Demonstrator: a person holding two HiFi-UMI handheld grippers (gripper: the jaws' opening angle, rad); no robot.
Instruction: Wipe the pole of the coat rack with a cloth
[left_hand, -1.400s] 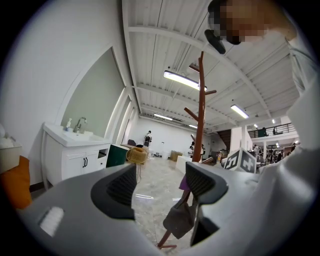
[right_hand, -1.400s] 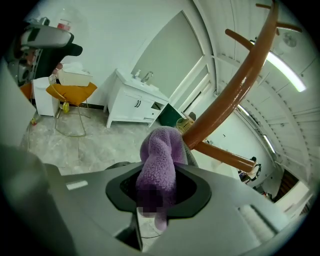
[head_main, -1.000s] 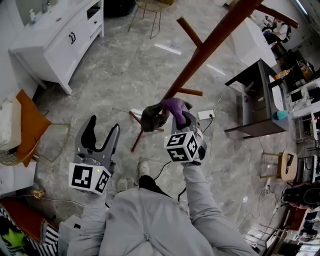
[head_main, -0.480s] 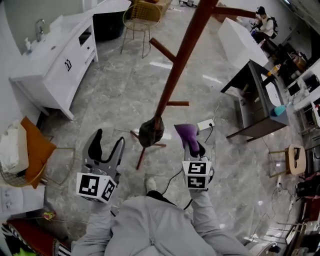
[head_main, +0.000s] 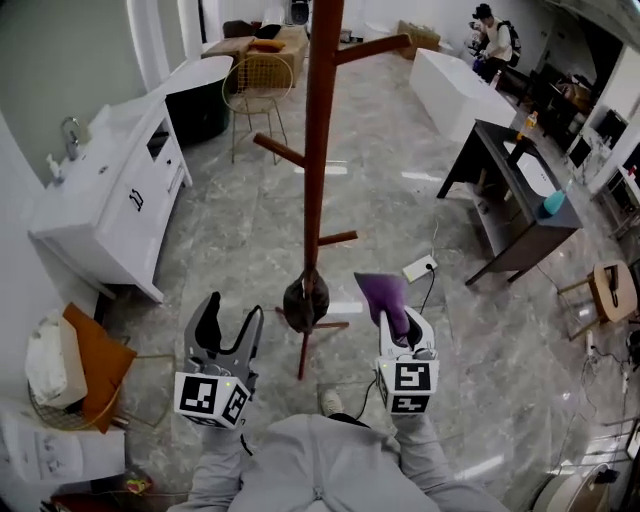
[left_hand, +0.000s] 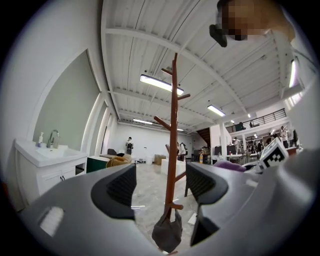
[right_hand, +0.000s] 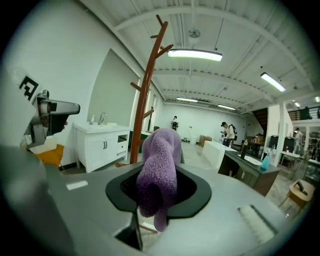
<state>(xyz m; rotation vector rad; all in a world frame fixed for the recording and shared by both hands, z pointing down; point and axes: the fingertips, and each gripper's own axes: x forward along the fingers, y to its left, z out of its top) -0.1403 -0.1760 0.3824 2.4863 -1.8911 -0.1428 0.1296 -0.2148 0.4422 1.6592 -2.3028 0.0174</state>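
My right hand-held gripper (head_main: 393, 322) is pinched on a purple cloth (head_main: 380, 293). In the right gripper view the two jaws are pressed against the fuzzy fabric, which bulges up above them in a folded lump (right_hand: 160, 160) and hangs a short tail below. My left hand-held gripper (head_main: 228, 325) is spread wide and holds nothing. In the left gripper view its dark pads (left_hand: 122, 187) stand well apart, and only the room shows through the gap.

The pole of the coat rack (head_main: 320, 150) stands upright between my two hand-held grippers and a little beyond them, running from the centre of the head view to the top edge. The cloth sits just right of the pole's lower part and apart from it. A dark bag-like bundle (head_main: 306, 300) hangs low on the pole, above the splayed red-brown feet, and the cloth is beside that bundle without touching it. Short pegs branch off the pole higher up.

In the left gripper view the pole (left_hand: 172, 140) rises through the gap between the jaws, with the bundle (left_hand: 167, 232) at its foot. In the right gripper view the pole (right_hand: 142, 115) leans up behind the cloth, towards the upper left.

Around this, the grey marble floor (head_main: 230, 240) fills the scene. A white sink cabinet (head_main: 110, 200) stands at the left, a dark desk (head_main: 510, 190) at the right, and a white power strip (head_main: 418, 268) lies on the floor right of the pole.
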